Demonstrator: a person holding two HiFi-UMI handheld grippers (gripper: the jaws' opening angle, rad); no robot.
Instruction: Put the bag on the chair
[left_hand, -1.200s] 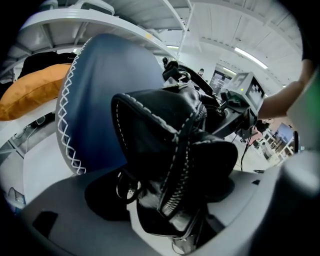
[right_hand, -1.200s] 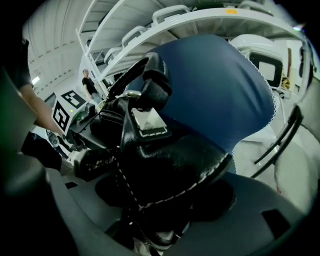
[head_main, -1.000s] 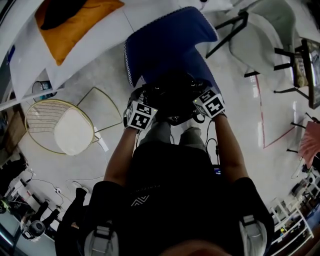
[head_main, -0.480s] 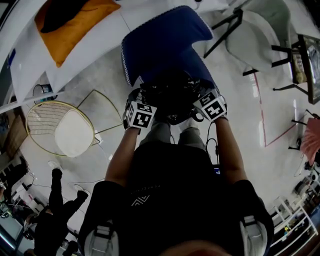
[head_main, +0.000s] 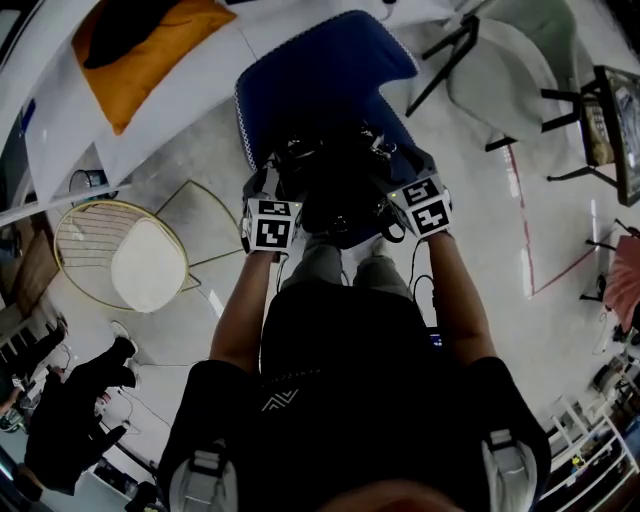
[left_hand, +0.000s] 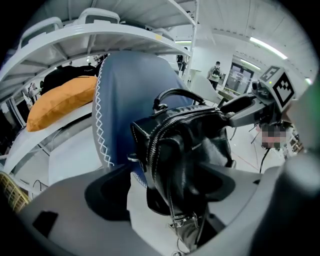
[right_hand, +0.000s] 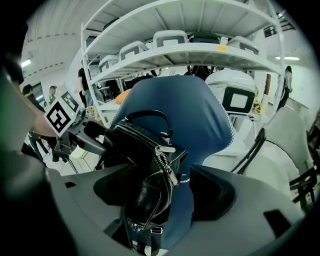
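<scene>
A black leather bag (head_main: 335, 185) with a zip and a top handle hangs between my two grippers, over the front of the blue chair (head_main: 310, 85). My left gripper (head_main: 283, 188) is shut on the bag's left end, my right gripper (head_main: 388, 185) on its right end. In the left gripper view the bag (left_hand: 185, 150) fills the gap between the jaws (left_hand: 170, 200), with the chair's back (left_hand: 125, 95) behind it and the right gripper (left_hand: 250, 107) beyond. The right gripper view shows the bag (right_hand: 145, 155) in its jaws (right_hand: 160, 200) before the chair (right_hand: 195, 115). Whether the bag touches the seat is hidden.
A gold wire chair with a white cushion (head_main: 130, 260) stands left of me. White shelving holds an orange cushion (head_main: 150, 50) behind the blue chair. A pale chair with black legs (head_main: 510, 70) stands to the right. A person in black (head_main: 70, 420) is at the lower left.
Both grippers and the bag have moved forward, farther over the blue chair's seat. The person in black at the lower left has shifted position.
</scene>
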